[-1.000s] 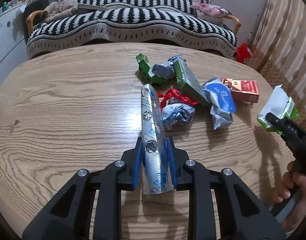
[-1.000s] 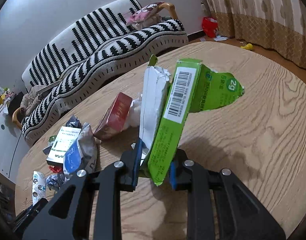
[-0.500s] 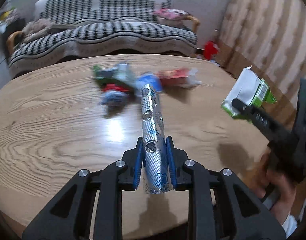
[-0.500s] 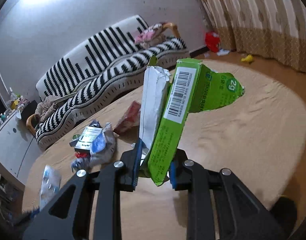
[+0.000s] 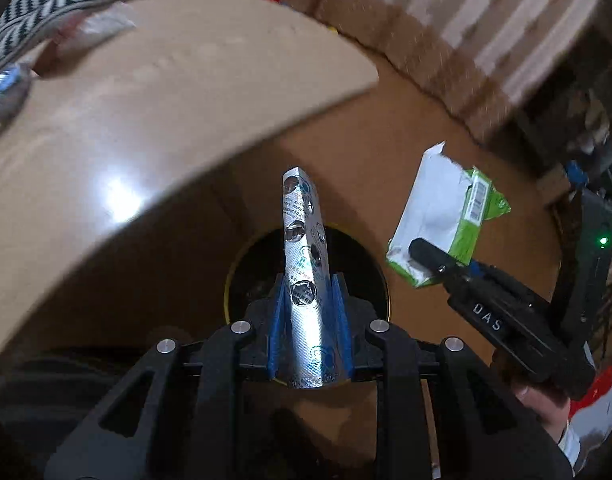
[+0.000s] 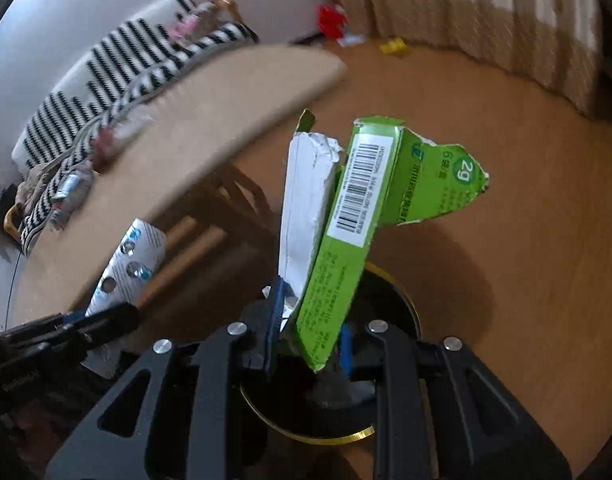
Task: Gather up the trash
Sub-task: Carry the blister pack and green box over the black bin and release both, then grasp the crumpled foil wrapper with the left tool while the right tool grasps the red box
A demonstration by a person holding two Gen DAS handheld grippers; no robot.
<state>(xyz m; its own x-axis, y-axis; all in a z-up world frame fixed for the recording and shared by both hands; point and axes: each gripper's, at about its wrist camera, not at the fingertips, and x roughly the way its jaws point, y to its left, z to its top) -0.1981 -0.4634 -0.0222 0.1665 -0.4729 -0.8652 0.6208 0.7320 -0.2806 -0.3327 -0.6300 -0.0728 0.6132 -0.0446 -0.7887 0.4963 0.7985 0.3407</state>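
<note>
My left gripper (image 5: 308, 300) is shut on a silver blister pack (image 5: 304, 248) and holds it over a round black bin with a gold rim (image 5: 242, 256) on the floor. My right gripper (image 6: 308, 320) is shut on a torn green and white carton (image 6: 346, 216), above the same bin (image 6: 402, 300). The carton (image 5: 446, 216) and right gripper (image 5: 430, 254) show at the right of the left wrist view. The blister pack (image 6: 130, 260) and left gripper (image 6: 106, 314) show at the left of the right wrist view.
The round wooden table (image 5: 146, 100) is up and to the left, with blurred trash (image 5: 6, 88) on it. Its legs (image 6: 194, 240) stand beside the bin. A striped sofa (image 6: 118, 64) and curtains (image 6: 466, 8) are behind. The floor is brown.
Both grippers have swung off the table to the right and down, with their trash still held. The bin has come into view beneath them.
</note>
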